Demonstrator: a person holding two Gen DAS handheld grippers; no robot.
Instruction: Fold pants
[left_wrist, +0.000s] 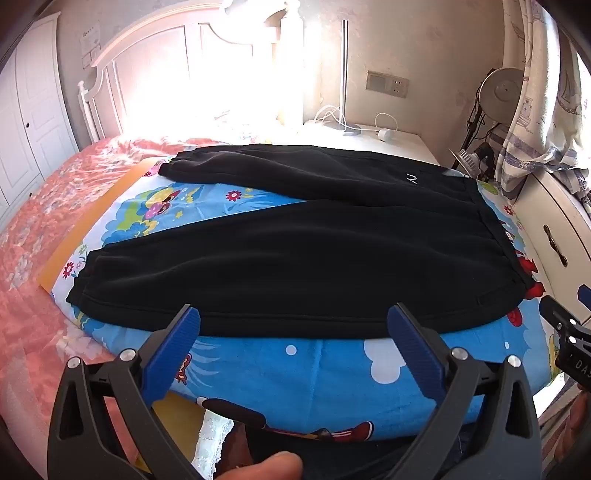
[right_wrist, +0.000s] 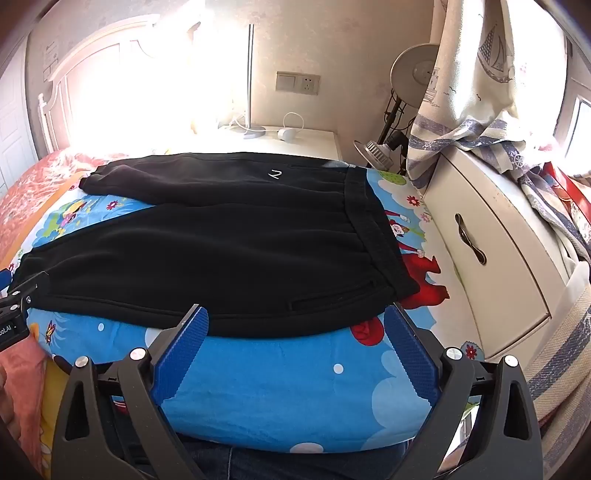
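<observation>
I had the black pants (left_wrist: 303, 254) laid flat on the cartoon sheet (left_wrist: 314, 373), legs splayed apart, waistband (right_wrist: 373, 221) toward the white drawer cabinet (right_wrist: 491, 266) and cuffs away from it, so my guess was no fold had been made yet. Left gripper (left_wrist: 293, 325) sat at the pants' near hem, mid-leg, fingers spread wide and holding nothing. Right gripper (right_wrist: 297, 325) sat at the same hem nearer the waistband, also spread and empty: probably staged to pinch that edge at two spots and carry the near leg over the far one.
</observation>
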